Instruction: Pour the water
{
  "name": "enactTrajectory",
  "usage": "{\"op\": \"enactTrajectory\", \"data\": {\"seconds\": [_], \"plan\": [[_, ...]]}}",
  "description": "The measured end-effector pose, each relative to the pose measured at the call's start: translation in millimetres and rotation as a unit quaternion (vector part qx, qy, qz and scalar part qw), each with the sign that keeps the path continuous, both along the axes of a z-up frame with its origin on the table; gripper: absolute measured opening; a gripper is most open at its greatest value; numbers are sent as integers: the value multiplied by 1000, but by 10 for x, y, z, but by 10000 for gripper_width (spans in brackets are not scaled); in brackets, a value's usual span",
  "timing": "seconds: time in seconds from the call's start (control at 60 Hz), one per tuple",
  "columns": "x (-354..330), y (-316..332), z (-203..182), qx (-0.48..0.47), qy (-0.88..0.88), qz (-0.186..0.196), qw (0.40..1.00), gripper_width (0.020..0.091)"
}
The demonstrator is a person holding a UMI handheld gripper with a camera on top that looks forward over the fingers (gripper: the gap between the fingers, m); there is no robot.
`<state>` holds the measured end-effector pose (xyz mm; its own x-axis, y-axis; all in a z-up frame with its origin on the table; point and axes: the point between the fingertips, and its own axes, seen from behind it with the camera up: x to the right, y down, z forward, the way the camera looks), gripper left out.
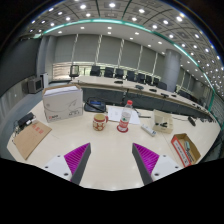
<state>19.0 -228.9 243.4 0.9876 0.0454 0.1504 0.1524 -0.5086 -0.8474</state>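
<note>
Here, one gripper (112,160), jaws released and holding nothing, its two magenta pads (76,156) spread wide over a pale table (110,150).

Beyond the fingers, at 12 o'clock: a small patterned cup (99,121) and, just right of it, a red-capped bottle (124,117), upright, standing apart from each other; whether either holds water cannot be made out.

At 1 o'clock: a pale carton-like item (162,122), its markings too small to read.

At 3 o'clock: an orange-and-white box (185,149), partly cut off at the margin.

At 9 o'clock: a flat brown cardboard piece (30,139), its far corner cut off.

At 11 o'clock: a white appliance or printer (62,103), with a dark bag-like object (95,104) beside it, shape unclear.

Background: rows of desks with chairs (120,74), curtained windows, ceiling lights; detail indistinct.
</note>
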Motion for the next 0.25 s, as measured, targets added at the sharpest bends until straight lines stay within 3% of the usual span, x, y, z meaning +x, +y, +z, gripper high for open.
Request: {"op": "enactTrajectory", "data": {"seconds": [0.25], "plan": [[24, -185, 282, 26, -21, -15, 999, 857]]}}
